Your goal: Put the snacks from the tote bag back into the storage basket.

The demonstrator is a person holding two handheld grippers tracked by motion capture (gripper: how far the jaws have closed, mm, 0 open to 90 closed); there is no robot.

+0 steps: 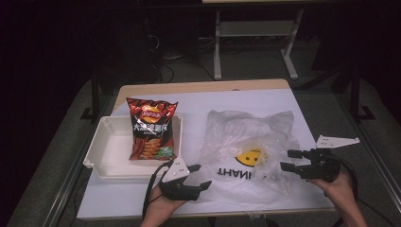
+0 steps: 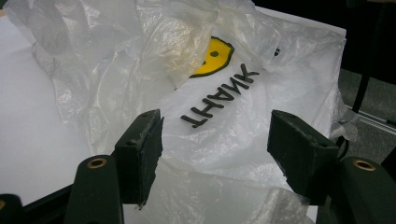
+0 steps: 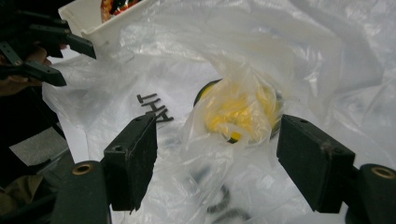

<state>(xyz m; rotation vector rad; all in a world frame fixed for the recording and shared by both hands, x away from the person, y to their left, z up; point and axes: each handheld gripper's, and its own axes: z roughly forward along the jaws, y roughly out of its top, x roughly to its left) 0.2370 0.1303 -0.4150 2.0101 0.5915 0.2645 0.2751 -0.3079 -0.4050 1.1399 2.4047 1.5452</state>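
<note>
Your left claw (image 1: 200, 176) is spread wide at the near left edge of the plastic bag (image 1: 246, 156), gripping nothing; your right claw (image 1: 289, 160) is spread too, at the bag's right side; the bag lies crumpled on the desk (image 1: 118, 198); left of it, a chip packet (image 1: 151, 128) lies in a white tray (image 1: 101, 153)

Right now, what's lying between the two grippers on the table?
The crumpled plastic bag with its smiley print spans the stretch between the left gripper and the right gripper, seen in the high view.
</note>
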